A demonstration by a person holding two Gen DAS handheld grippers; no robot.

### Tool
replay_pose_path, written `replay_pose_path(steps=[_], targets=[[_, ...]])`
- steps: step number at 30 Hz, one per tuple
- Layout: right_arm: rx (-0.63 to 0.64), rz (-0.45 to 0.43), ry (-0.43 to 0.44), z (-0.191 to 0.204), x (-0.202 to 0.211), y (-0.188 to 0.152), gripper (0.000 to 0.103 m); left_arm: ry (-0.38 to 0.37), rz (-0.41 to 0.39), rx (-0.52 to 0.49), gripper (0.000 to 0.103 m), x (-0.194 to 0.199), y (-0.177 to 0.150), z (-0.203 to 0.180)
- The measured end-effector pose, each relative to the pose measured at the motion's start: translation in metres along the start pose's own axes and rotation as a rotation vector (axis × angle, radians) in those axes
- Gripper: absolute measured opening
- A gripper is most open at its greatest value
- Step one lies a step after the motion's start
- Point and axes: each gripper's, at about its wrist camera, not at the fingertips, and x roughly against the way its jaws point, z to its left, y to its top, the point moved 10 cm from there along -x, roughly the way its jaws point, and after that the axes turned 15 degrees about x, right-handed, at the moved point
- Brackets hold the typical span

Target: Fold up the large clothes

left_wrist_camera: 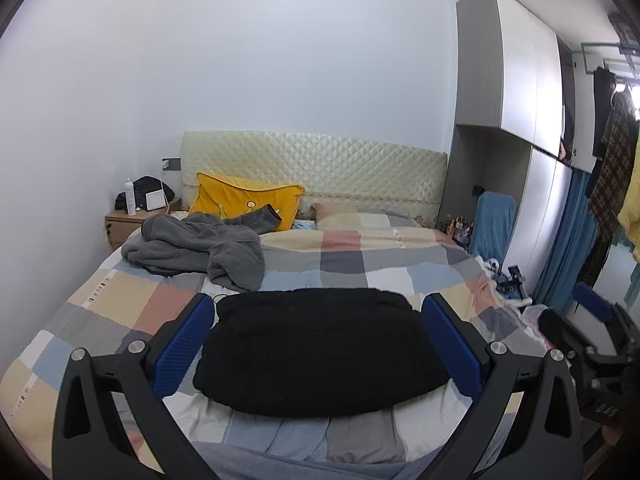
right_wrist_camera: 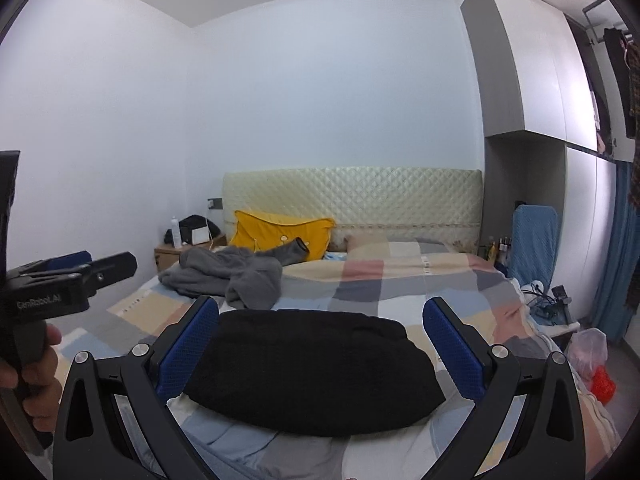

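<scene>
A black fleece garment (left_wrist_camera: 320, 352) lies folded in a compact rectangle on the checked bedspread (left_wrist_camera: 132, 304) near the foot of the bed; it also shows in the right wrist view (right_wrist_camera: 312, 372). My left gripper (left_wrist_camera: 318, 312) is open and empty, held above and short of the garment. My right gripper (right_wrist_camera: 322, 312) is open and empty too, likewise short of it. A crumpled grey fleece garment (left_wrist_camera: 196, 248) lies unfolded further up the bed on the left, and shows in the right wrist view (right_wrist_camera: 228, 272). The left gripper's body (right_wrist_camera: 60, 288) appears at the left edge there.
A yellow pillow (left_wrist_camera: 248, 200) leans on the quilted headboard (left_wrist_camera: 320, 164). A wooden nightstand (left_wrist_camera: 128, 222) with a bottle stands at the back left. A grey wardrobe (left_wrist_camera: 516, 120), a blue-draped chair (left_wrist_camera: 494, 224) and floor clutter (right_wrist_camera: 588, 356) line the right side.
</scene>
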Motion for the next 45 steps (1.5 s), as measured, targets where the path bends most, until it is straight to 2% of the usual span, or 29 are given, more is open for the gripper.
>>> replay_pose_path(steps=[12,15,19,25,30,38,42,45], targets=[[-0.083,0.056,-0.049,-0.013,0.001,-0.042,0.103,0.046,0.093,0.047,0.103,-0.014,-0.041,0.021],[-0.066,0.108,-0.04,-0.006,-0.004,-0.059,0.103,0.02,0.138,0.039,0.103,-0.02,-0.054,0.02],[-0.061,0.146,-0.053,-0.004,-0.009,-0.076,0.103,0.045,0.132,0.035,0.103,-0.022,-0.06,0.025],[-0.065,0.188,-0.041,-0.001,-0.015,-0.094,0.103,0.082,0.162,0.038,0.103,-0.034,-0.074,0.036],[-0.079,0.214,-0.031,0.001,-0.021,-0.103,0.103,0.097,0.198,0.034,0.103,-0.042,-0.085,0.041],[-0.088,0.226,-0.025,0.001,-0.027,-0.107,0.103,0.107,0.197,0.041,0.103,-0.044,-0.085,0.047],[-0.085,0.231,-0.027,0.001,-0.03,-0.108,0.103,0.138,0.183,0.024,0.103,-0.047,-0.085,0.05],[-0.089,0.224,-0.023,0.0,-0.032,-0.106,0.103,0.129,0.201,0.038,0.103,-0.049,-0.088,0.051]])
